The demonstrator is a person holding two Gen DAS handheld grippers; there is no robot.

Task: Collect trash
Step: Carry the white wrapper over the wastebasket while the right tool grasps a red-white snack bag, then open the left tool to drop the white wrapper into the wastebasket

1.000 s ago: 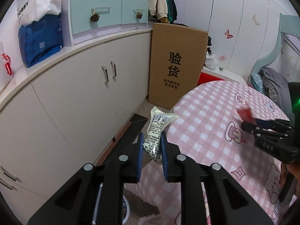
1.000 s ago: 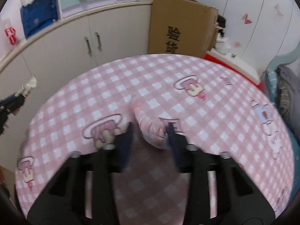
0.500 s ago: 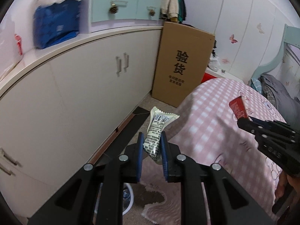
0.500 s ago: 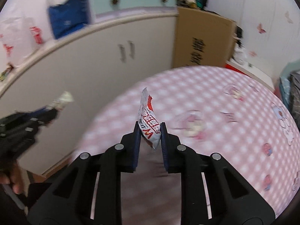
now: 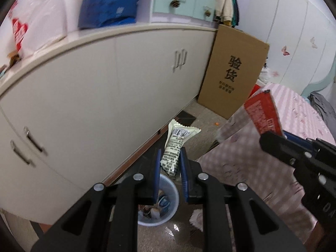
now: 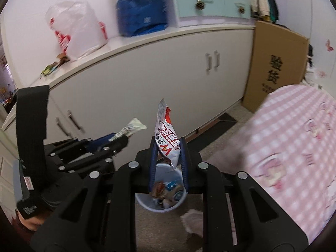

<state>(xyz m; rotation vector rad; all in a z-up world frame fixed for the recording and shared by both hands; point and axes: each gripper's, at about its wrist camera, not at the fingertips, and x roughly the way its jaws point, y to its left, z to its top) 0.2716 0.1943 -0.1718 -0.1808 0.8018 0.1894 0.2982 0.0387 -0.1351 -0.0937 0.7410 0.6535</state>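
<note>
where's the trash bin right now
The trash bin stands on the floor between the white cabinets and the pink table, low centre in both wrist views, under both held wrappers.

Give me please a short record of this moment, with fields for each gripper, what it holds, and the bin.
left gripper: shut on cream printed snack wrapper
right gripper: shut on red and white foil snack packet
bin: pale blue round plastic bin on the floor, below both grippers, already holding wrappers
table: pink checked tablecloth, to the right

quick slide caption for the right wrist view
Right gripper holds a red-and-white snack wrapper above the trash bin; left gripper alongside grips a pale wrapper.
</note>
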